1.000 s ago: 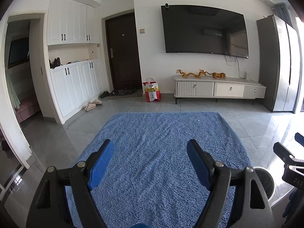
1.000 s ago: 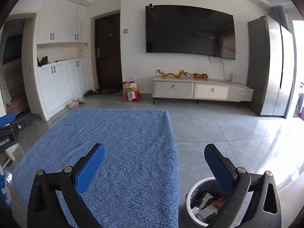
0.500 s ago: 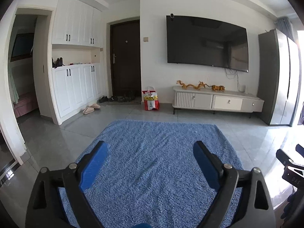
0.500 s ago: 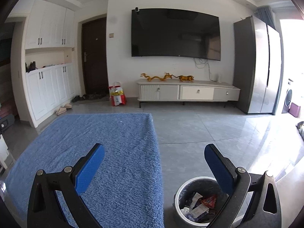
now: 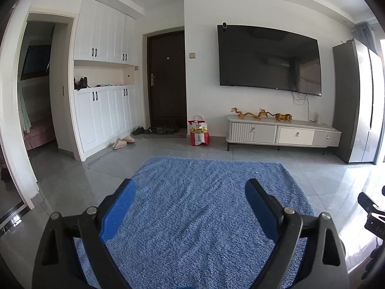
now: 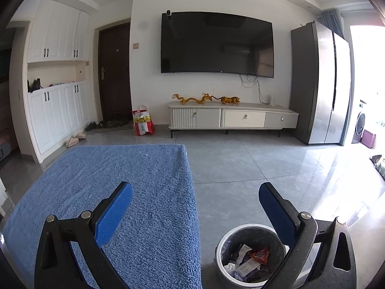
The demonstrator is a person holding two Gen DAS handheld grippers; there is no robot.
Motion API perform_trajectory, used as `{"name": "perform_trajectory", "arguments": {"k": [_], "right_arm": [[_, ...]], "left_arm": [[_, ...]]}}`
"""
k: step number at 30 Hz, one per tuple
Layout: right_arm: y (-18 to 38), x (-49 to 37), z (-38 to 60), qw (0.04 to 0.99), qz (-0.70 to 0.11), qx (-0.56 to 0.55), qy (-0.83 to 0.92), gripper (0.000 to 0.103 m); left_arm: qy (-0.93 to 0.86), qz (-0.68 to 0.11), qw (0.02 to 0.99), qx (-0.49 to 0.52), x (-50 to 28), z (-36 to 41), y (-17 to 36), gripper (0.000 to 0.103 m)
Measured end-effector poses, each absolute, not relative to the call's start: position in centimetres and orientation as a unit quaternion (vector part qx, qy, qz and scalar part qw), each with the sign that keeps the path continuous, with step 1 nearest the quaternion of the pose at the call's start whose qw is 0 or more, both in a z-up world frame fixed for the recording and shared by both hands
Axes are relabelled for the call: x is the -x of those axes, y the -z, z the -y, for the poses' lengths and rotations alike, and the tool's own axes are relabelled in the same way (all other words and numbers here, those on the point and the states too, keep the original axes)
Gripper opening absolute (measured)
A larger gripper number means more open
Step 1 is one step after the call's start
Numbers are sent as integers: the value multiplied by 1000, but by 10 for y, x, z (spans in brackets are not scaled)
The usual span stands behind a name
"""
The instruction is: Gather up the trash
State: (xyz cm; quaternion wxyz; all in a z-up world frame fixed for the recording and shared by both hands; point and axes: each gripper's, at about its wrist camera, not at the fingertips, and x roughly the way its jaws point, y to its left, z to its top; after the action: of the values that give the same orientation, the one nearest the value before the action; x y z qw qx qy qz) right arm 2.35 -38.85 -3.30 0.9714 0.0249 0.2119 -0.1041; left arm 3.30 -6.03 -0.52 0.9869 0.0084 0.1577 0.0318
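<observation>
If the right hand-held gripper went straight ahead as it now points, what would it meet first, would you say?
Probably nothing close: the open right hand-held gripper points over the blue rug's edge and bare floor toward the far TV cabinet.

- The left gripper [image 5: 189, 204] now sits higher and tilts up, so more ceiling shows.
- The right gripper [image 6: 196, 210] shifts right; the trash bin [image 6: 222, 243] shows more fully.
</observation>
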Motion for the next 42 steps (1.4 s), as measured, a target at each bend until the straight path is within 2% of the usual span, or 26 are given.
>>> {"name": "perform_trajectory", "arguments": {"k": [42], "right_arm": [[35,-26,390,970,-216,-26,111,103]], "left_arm": [[-42,-190,981,-11,-44,57,18,93]]}}
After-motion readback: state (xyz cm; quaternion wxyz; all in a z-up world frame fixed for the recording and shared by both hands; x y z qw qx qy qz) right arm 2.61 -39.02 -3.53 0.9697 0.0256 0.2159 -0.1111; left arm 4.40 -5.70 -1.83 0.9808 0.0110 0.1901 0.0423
